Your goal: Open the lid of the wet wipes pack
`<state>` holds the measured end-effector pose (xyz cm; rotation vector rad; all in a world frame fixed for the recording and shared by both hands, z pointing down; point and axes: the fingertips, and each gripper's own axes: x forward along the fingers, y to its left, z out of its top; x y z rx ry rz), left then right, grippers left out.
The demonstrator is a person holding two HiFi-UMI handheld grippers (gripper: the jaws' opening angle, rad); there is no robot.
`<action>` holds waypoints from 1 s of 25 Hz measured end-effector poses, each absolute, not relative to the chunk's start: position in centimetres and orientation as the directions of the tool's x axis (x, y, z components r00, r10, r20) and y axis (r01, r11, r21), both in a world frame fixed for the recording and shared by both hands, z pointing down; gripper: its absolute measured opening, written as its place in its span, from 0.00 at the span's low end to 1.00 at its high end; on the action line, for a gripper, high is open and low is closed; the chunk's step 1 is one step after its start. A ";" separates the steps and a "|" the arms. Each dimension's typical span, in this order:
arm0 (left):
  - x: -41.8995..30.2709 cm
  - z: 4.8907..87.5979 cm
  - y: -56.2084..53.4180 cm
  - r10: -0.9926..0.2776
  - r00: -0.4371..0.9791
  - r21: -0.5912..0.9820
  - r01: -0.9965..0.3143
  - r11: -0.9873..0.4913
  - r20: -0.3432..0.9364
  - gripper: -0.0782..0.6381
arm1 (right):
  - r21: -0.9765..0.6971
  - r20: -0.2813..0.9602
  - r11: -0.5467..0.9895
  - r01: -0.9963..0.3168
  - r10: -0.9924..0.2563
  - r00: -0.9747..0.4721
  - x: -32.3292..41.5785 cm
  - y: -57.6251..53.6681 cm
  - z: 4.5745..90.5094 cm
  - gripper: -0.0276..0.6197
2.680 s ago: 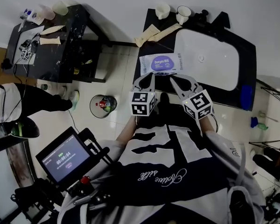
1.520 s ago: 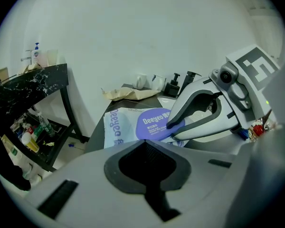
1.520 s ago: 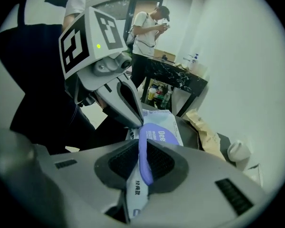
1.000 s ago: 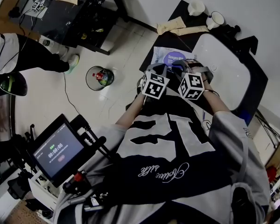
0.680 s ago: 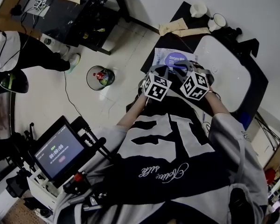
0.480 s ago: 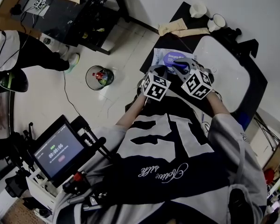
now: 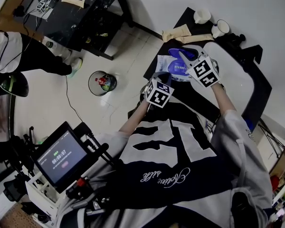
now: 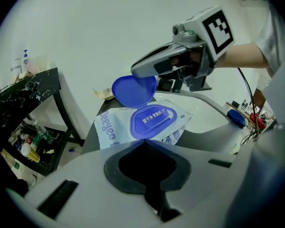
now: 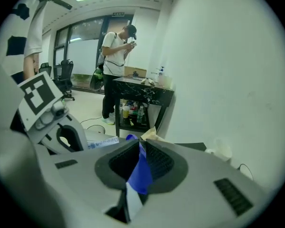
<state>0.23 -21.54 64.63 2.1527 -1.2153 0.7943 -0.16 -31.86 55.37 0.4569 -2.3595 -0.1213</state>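
The white wet wipes pack [image 7: 165, 63] [image 8: 109, 126] lies on a black table [image 7: 186, 19], its blue oval lid frame [image 8: 154, 119] facing up. The blue lid flap [image 8: 133, 90] [image 7: 175, 52] stands swung up off the frame. My right gripper [image 7: 182, 56] [image 8: 138, 71] [image 9: 140, 167] is shut on the flap, which shows as a blue strip between its pads. My left gripper [image 7: 161, 76] [image 8: 149, 175] is shut at the pack's near edge, with nothing visible between its pads. The near edge of the pack is hidden behind those jaws.
A white basin [image 7: 237, 77] sits right of the pack, two cups [image 7: 202, 15] and beige gloves [image 7: 180, 32] behind it. On the floor to the left are a small bin [image 7: 100, 83], a second black table [image 7: 80, 13], a standing person [image 7: 23, 56] and a monitor rig [image 7: 61, 156].
My right gripper has risen and moved away from me with the blue flap, swinging it up off the pack. The left gripper has stayed at the pack's near edge.
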 end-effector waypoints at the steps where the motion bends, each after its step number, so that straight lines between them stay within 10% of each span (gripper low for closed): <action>1: 0.3 64.7 -21.5 -0.561 0.421 0.162 -0.877 -0.453 0.713 0.11 | 0.205 0.642 0.929 -0.308 -0.365 -0.674 -0.2 -32.6 55.7 0.11; 13: 0.2 65.0 -21.5 -0.552 0.426 0.163 -0.872 -0.462 0.716 0.11 | 0.108 0.705 0.881 -0.460 -0.394 -0.589 0.3 -37.0 60.9 0.10; 25: -0.3 61.9 -21.2 -0.615 0.457 0.148 -0.861 -0.486 0.642 0.11 | -0.015 0.494 0.768 -0.640 -0.551 -0.673 2.1 -32.6 53.3 0.14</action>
